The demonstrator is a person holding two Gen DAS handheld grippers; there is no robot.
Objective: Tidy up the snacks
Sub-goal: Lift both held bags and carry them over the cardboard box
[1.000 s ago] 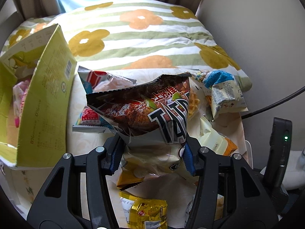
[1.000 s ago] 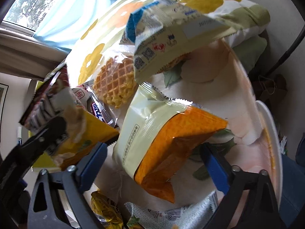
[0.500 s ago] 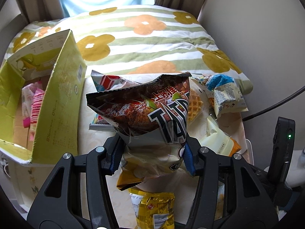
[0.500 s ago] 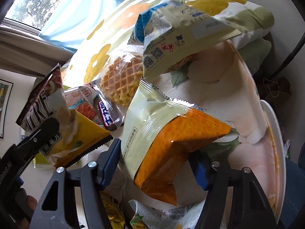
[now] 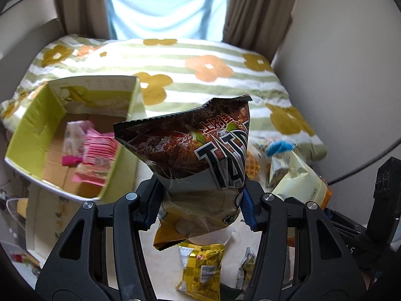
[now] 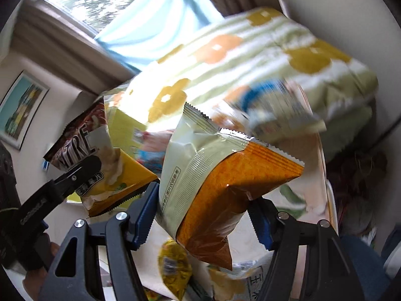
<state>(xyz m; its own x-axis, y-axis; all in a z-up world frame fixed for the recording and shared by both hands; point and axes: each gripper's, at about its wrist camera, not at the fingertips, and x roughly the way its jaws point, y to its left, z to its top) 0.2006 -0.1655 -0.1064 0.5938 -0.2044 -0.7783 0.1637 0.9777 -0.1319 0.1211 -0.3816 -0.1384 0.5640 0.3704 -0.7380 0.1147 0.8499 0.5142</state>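
Overhanging box rim: chip bag

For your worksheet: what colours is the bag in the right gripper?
Orange and pale cream bag, clearest in the right wrist view.

Left gripper clamps dark chip bag

The left gripper pinches the dark chip bag between its blue-padded fingers. Left of the fingers sits the open yellow-green box holding pink packets; below them lies a yellow snack packet
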